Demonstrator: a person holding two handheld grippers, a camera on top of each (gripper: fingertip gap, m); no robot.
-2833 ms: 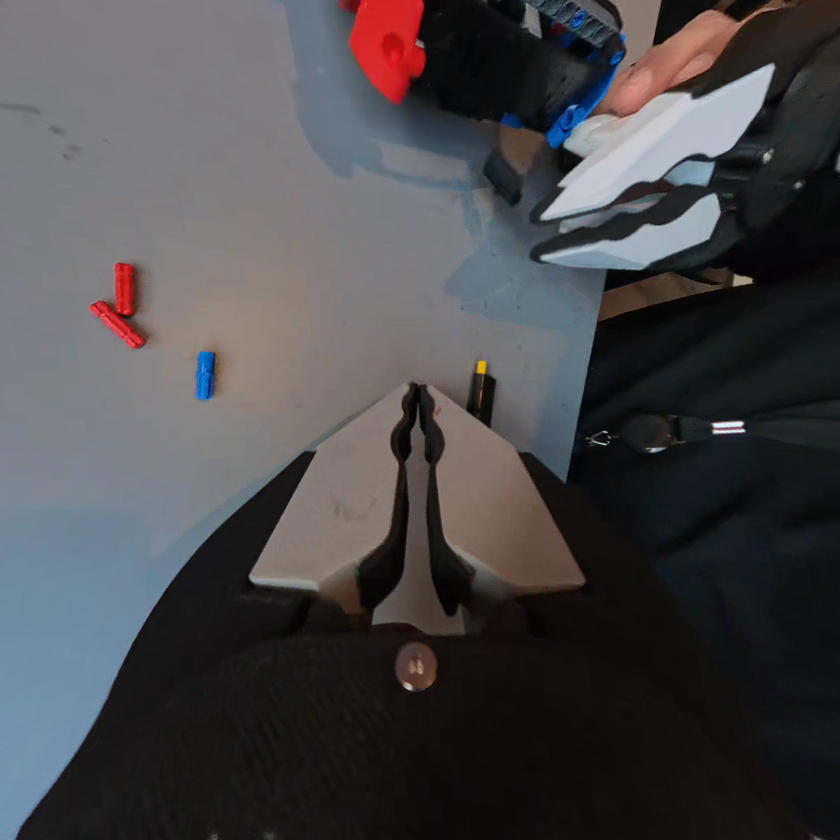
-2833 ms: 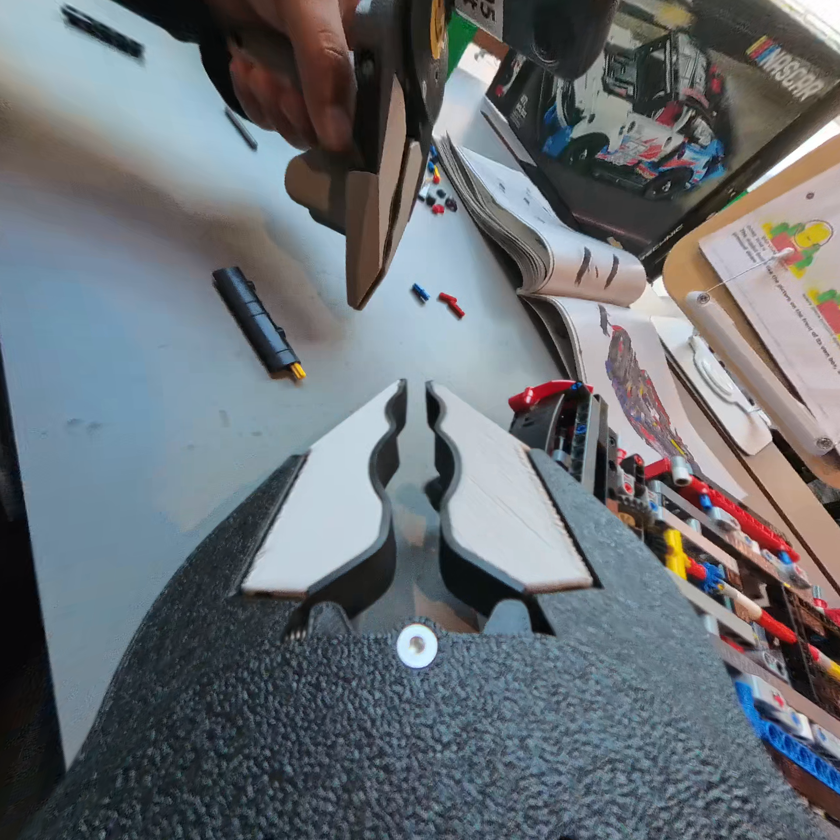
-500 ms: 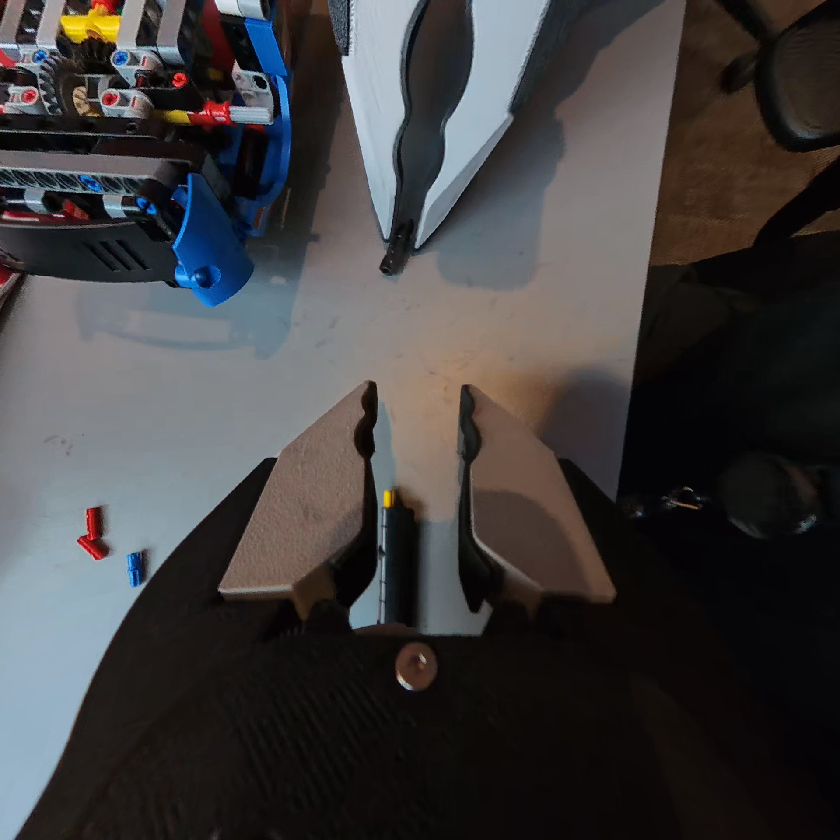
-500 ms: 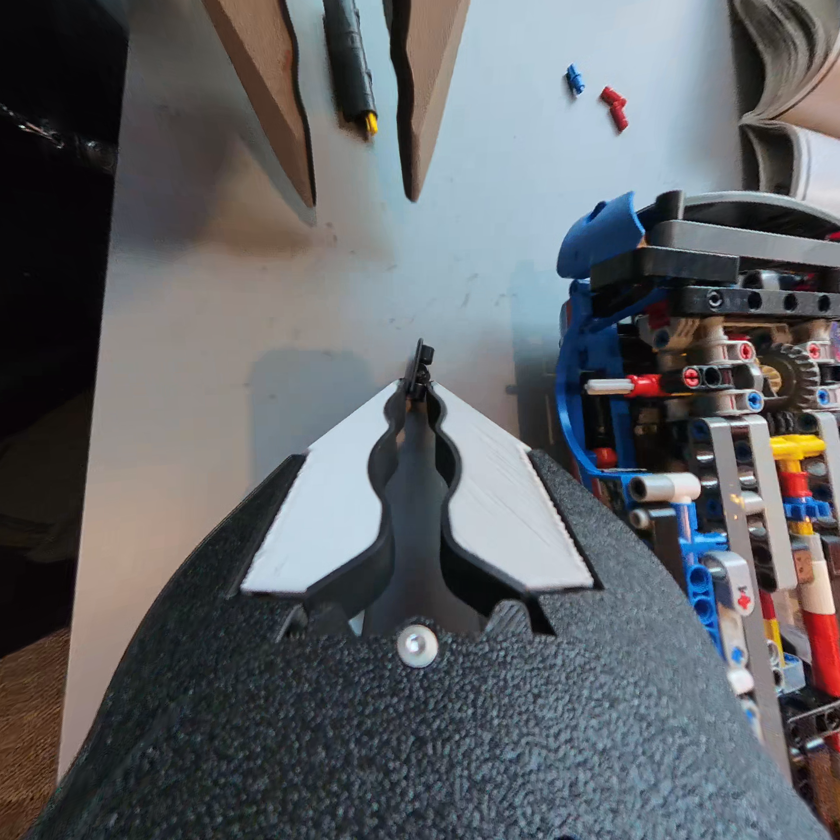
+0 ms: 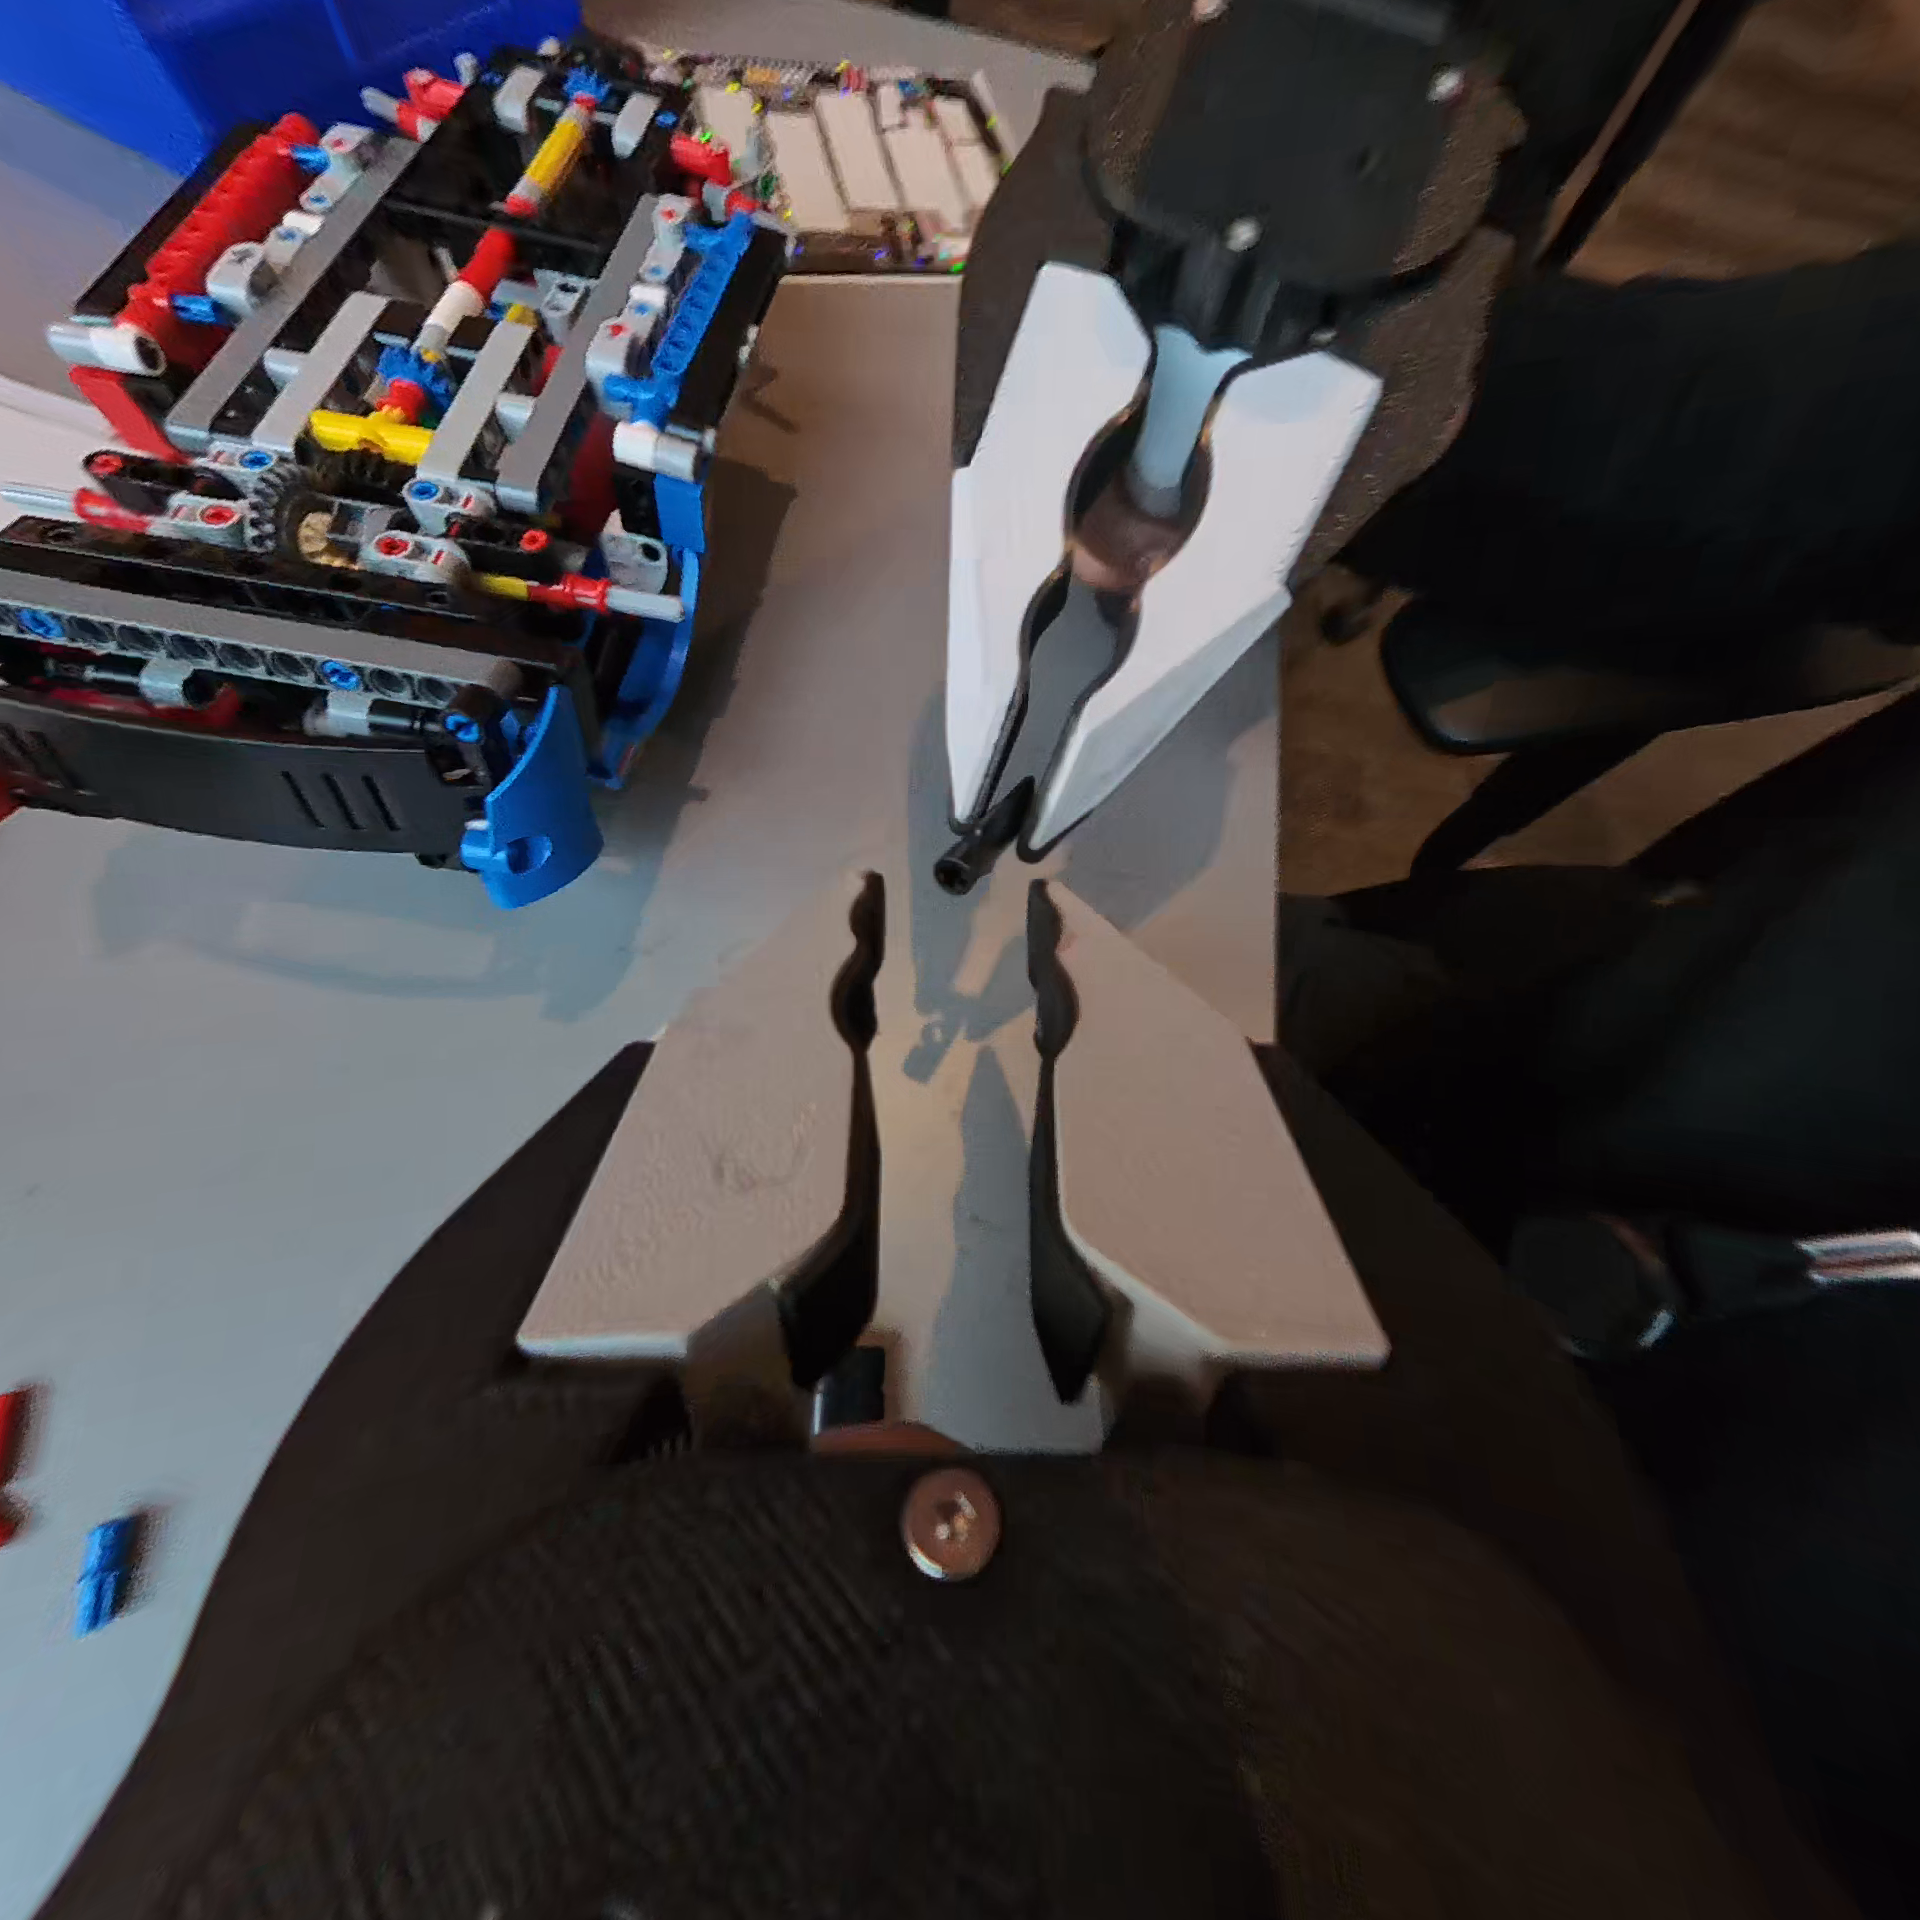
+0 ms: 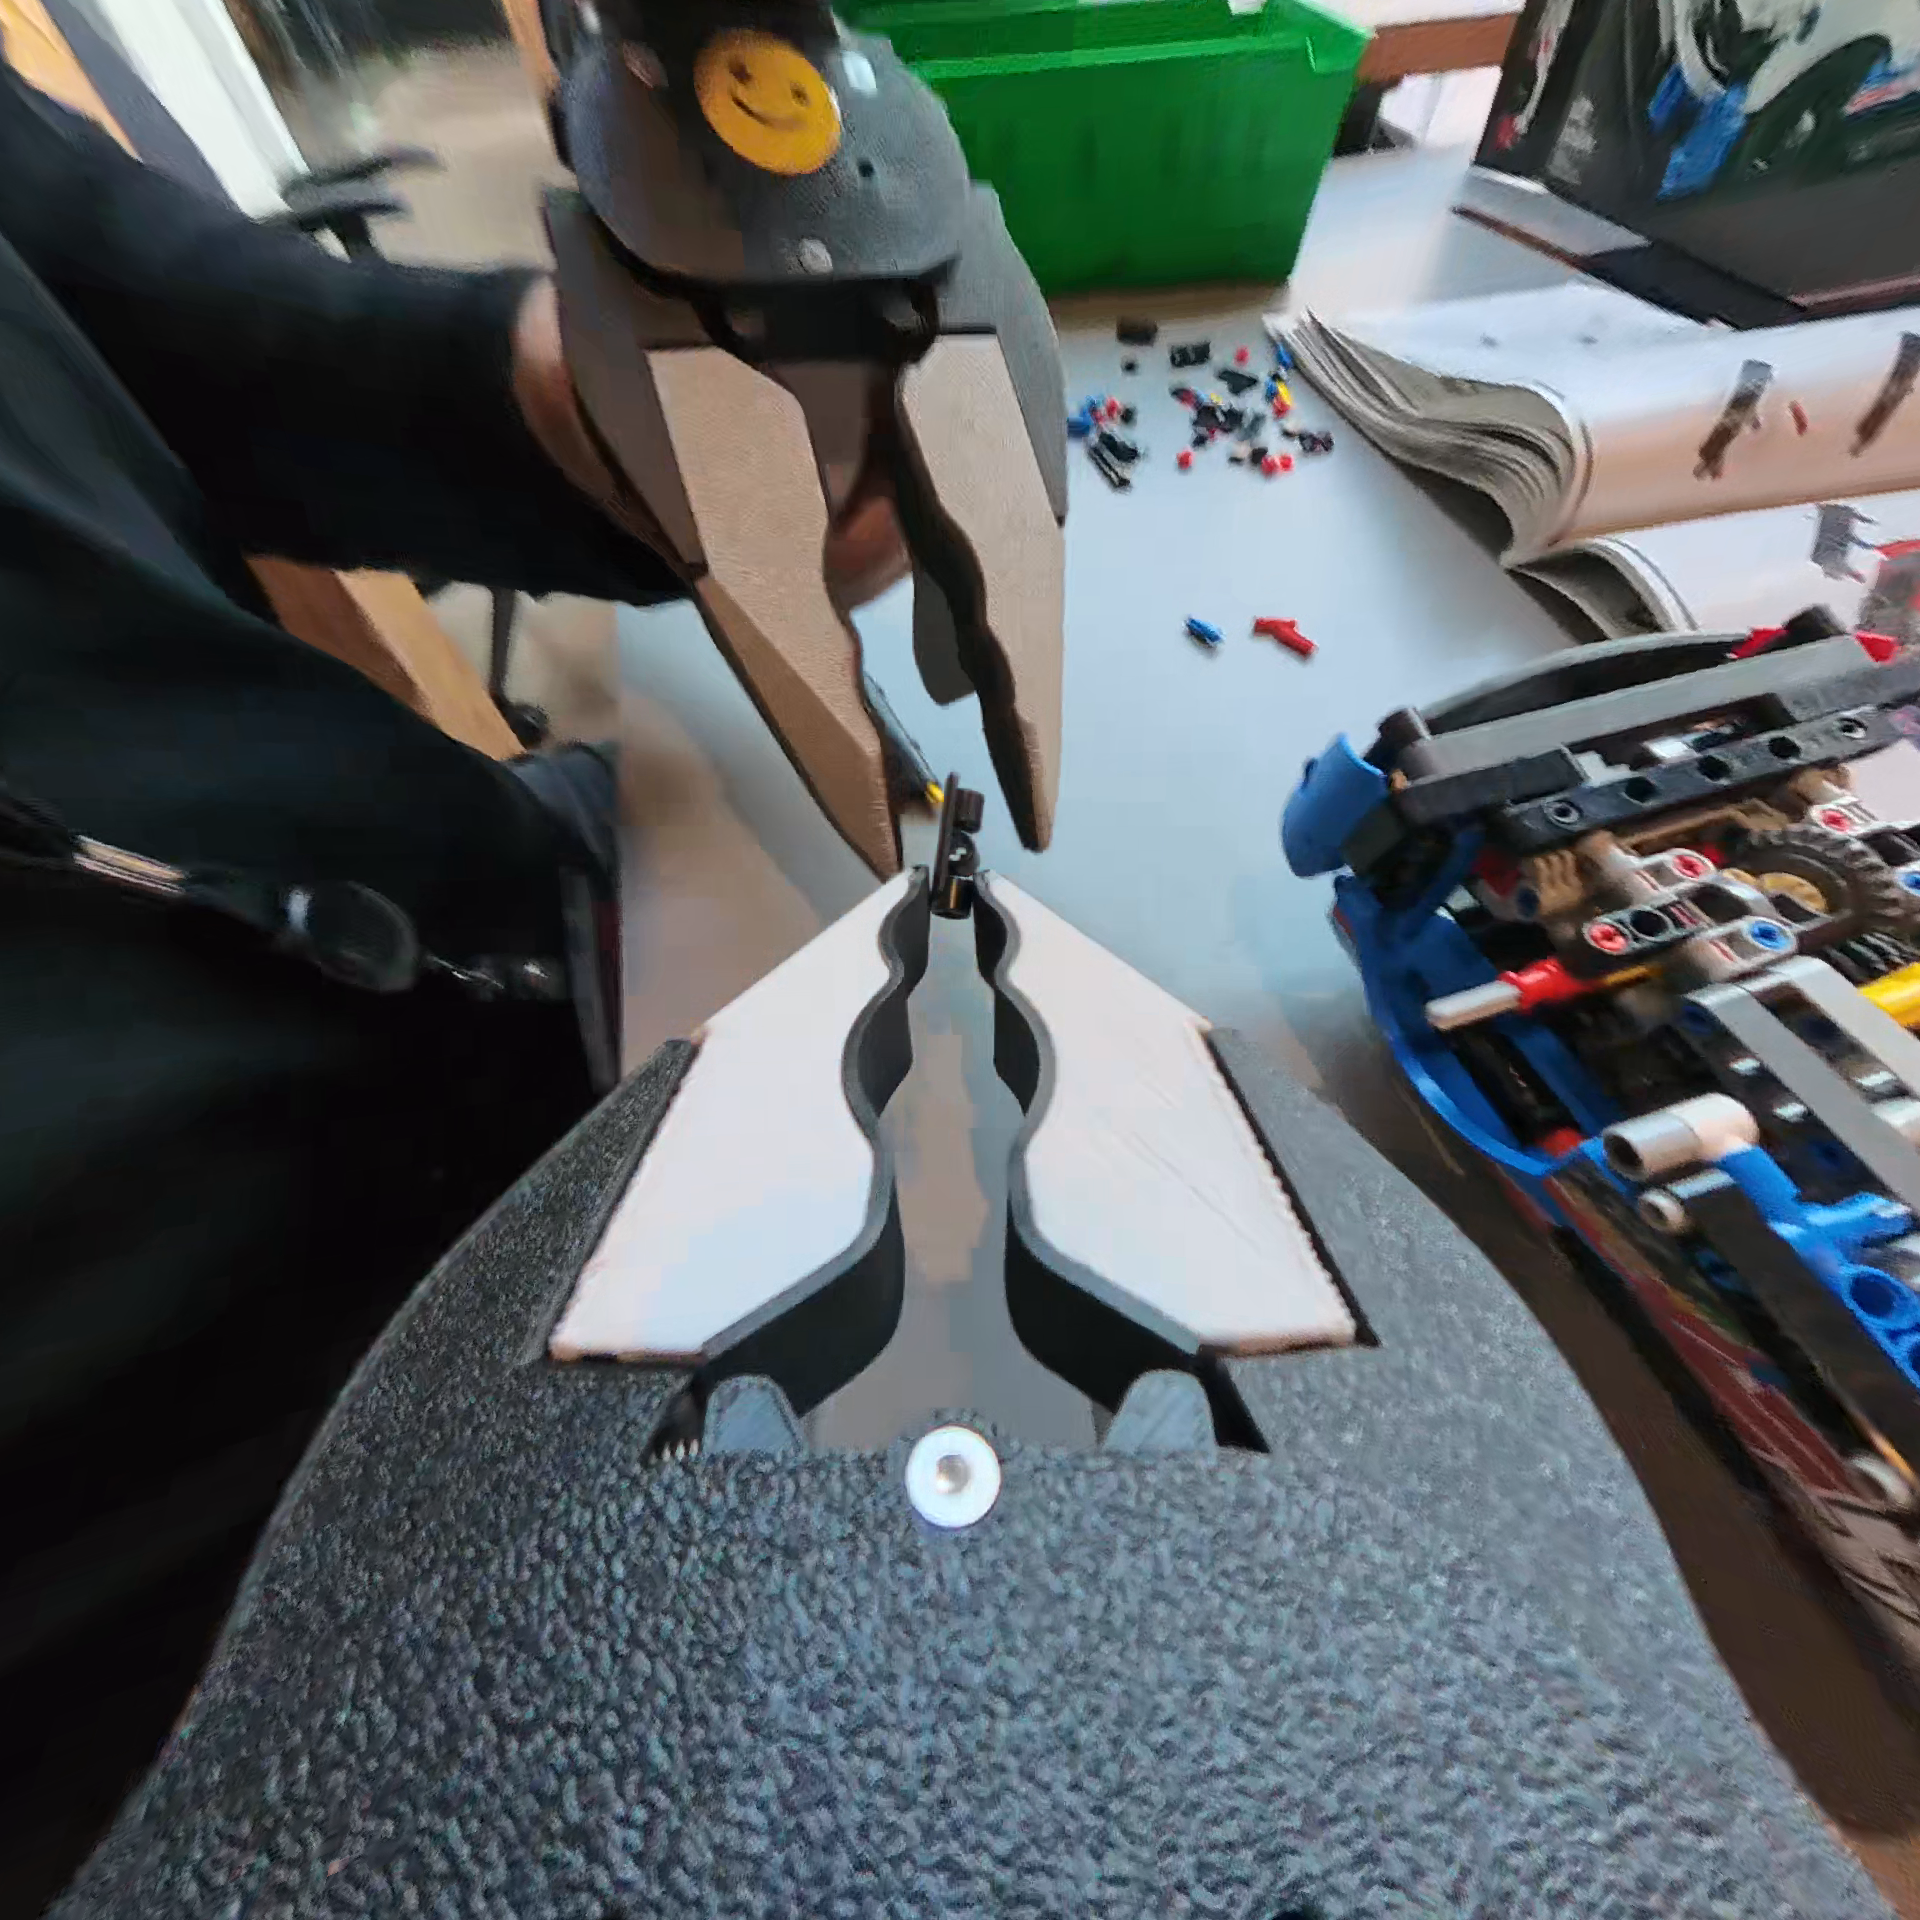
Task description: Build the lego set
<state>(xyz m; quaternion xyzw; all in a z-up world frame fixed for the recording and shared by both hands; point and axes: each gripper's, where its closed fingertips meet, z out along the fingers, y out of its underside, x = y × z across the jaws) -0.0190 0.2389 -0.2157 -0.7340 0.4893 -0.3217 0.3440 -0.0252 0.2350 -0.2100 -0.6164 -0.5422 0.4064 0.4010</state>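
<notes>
Above grey tabletop (image 5: 312, 1091): small black plastic connector pin (image 6: 957, 862) pinched at right gripper (image 6: 951, 883) tips; left gripper (image 5: 951, 904) fingers spread, empty. Light, rigid, slippery; best gripped mid-shaft.

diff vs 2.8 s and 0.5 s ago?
The right gripper, empty before, stays shut on a small black pin. The left gripper opened, straddled the black axle, then lifted off toward the pin, nothing between its tips. The car chassis and loose pins stayed put.
</notes>
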